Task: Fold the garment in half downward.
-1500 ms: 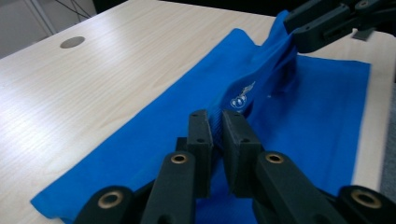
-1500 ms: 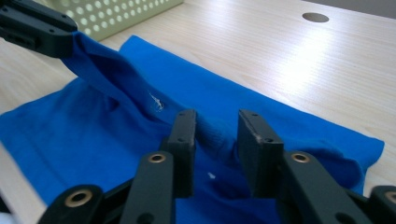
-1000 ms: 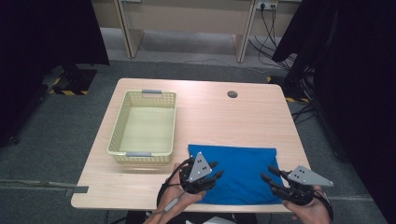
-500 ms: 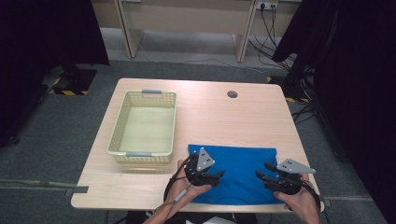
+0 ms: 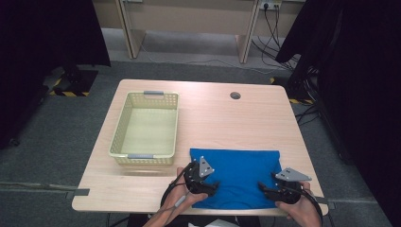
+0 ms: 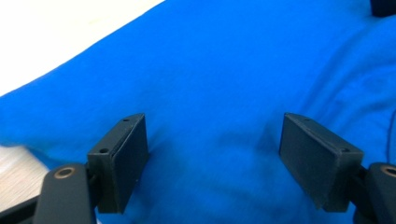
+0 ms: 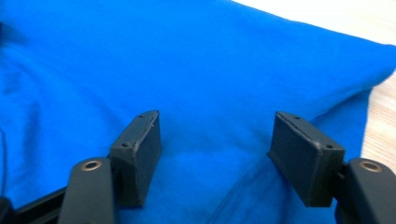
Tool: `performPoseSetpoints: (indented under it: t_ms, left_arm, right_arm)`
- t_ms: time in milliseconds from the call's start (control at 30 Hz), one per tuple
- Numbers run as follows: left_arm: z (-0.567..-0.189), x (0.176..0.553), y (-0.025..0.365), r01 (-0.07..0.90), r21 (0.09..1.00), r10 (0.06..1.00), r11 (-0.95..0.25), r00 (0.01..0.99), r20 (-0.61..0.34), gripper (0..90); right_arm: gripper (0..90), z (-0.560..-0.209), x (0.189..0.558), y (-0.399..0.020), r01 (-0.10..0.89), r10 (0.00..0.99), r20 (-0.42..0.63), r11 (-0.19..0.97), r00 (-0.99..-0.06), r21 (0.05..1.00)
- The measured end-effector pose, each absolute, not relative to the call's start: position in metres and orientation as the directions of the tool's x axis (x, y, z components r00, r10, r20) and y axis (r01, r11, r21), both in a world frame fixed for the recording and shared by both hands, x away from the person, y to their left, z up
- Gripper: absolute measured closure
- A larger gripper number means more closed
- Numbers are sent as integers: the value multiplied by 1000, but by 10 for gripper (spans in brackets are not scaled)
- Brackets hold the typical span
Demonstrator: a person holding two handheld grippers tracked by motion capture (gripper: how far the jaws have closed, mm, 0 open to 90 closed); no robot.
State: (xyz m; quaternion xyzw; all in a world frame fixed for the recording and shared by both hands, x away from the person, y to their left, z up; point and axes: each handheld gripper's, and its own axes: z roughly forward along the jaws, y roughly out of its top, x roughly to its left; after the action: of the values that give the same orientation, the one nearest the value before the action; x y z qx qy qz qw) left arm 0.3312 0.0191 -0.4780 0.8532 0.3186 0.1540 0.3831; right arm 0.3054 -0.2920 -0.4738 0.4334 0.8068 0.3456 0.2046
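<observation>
cloth: folded blue cloth (image 5: 235,176) lying flat at the table's (image 5: 217,118) near edge, right of the middle, a few soft wrinkles in it

left gripper: left gripper (image 5: 206,186) sits low over the cloth's near left corner, jaws spread wide and just been opening, only flat fabric between them, nothing pinched

right gripper: right gripper (image 5: 265,188) same deal at the near right corner, jaws apart and just been opening, no grip on the cloth

basket: pale yellow plastic basket (image 5: 146,127) on the left side of the table, just beside the cloth's far left corner
</observation>
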Motion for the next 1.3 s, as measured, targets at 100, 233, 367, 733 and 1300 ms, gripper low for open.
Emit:
performPoseSetpoints:
  t_ms: [100,233,367,733,1300]
  left_arm:
    - [-477,328,19,419,753,665,-507,746,32,218]
    - [-472,317,16,401,763,655,-507,755,38,190]
    - [-475,307,15,398,758,637,-517,770,31,180]
    - [-480,301,23,411,754,639,-513,769,17,161]
    - [-481,296,30,418,749,639,-514,769,10,126]
  right_arm:
    - [297,-473,306,-292,570,852,-38,382,-522,728]
    - [278,-471,303,-286,557,852,-49,383,-521,737]
    - [263,-466,294,-279,535,835,-36,384,-548,752]
    - [248,-474,278,-270,541,813,-39,421,-581,729]
    - [190,-476,301,-271,581,832,16,373,-554,723]
